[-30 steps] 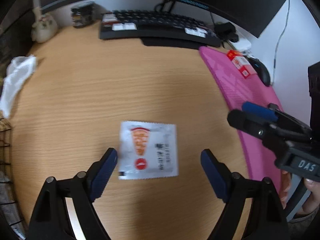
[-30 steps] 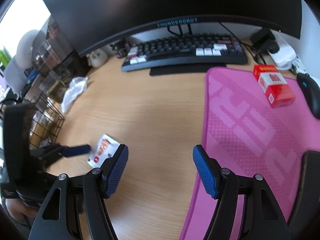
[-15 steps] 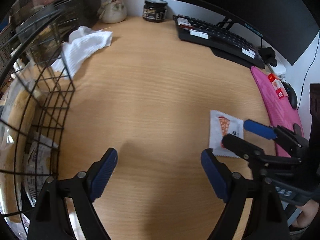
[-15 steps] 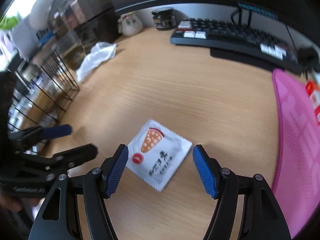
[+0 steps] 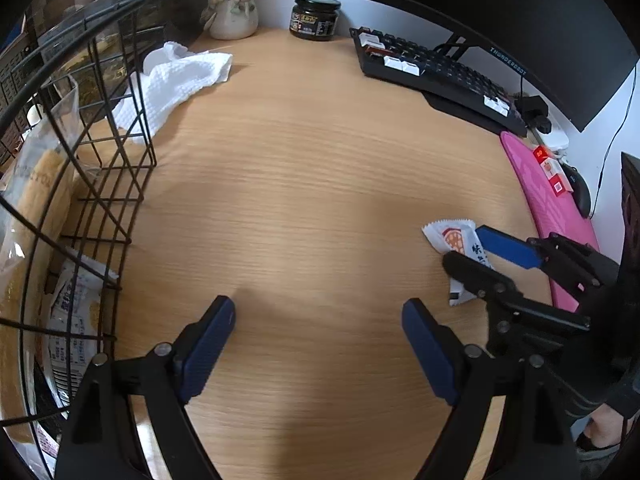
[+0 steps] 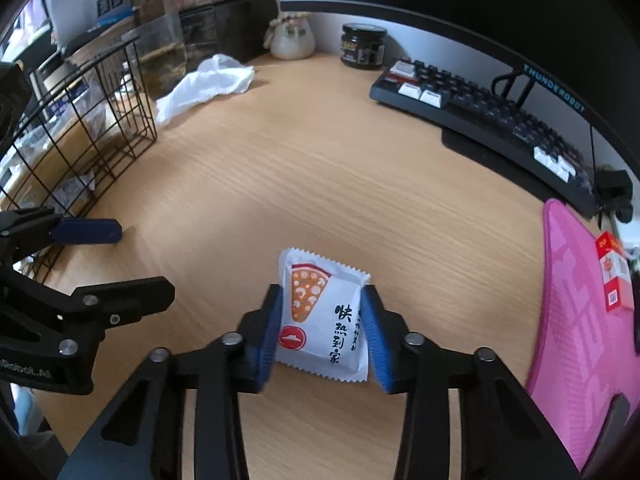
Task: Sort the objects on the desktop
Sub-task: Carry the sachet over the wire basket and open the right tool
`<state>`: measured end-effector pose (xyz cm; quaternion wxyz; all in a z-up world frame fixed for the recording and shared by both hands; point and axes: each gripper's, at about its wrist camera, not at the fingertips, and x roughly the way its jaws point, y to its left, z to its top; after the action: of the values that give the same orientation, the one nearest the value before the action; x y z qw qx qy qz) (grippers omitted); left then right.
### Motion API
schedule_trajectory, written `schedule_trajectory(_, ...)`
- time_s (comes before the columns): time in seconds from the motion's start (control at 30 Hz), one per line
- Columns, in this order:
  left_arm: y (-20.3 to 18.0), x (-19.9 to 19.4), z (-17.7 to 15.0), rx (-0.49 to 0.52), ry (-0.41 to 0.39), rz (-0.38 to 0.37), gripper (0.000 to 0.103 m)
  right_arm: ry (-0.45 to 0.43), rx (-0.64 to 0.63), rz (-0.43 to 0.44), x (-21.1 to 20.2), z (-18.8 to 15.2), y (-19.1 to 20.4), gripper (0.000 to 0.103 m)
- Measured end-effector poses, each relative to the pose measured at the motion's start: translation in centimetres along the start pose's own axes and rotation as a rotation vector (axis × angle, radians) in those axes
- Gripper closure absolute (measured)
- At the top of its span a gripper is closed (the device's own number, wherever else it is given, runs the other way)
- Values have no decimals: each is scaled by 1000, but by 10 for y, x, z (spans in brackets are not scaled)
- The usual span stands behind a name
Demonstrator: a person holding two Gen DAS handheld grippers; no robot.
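Wood desk (image 6: pixel 320 184); right gripper (image 6: pixel 322 316) closing on sachet (image 6: pixel 324 312); left gripper (image 5: pixel 318 320) wide open, empty.

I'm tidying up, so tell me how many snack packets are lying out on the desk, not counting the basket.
1. The pizza packet lies on the wooden desk between the closing right gripper pads, which touch its sides. More packets sit inside the wire basket, some perhaps hidden.

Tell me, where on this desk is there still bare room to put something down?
The widest bare wood lies mid-desk, bordered by the wire basket, white cloth, keyboard and pink mat. The left gripper hangs open over it. It is crowded beside the mat, where the right gripper is closing on the pizza sachet, and along the back by the vase and jar.
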<state>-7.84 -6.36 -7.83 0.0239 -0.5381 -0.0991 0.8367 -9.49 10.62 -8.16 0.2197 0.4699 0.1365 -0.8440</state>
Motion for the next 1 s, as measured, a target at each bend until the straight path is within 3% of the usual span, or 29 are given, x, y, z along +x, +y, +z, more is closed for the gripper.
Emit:
schedule_trajectory(0.1, -2, 0, 0, 0, 8, -15, 17, 2, 24, 17, -3, -1, -3, 83)
schedule_trajectory(0.37, -16, -25, 8, 29, -43, -20, 17, -45, 71, 26, -26, 3, -15, 85)
schedule_trajectory(0.6, -26, -94, 27, 67, -206, -35, 17, -162, 37, 31, -82, 36, -14, 85)
schedule_trajectory(0.8, 5, -138, 16, 5, -279, 74, 17, -246, -64, 101, -112, 72, 31, 85)
schedule_trajectory(1.0, 58, -176, -12, -113, -321, 200, 17, -278, -190, 229, -116, 92, 103, 85)
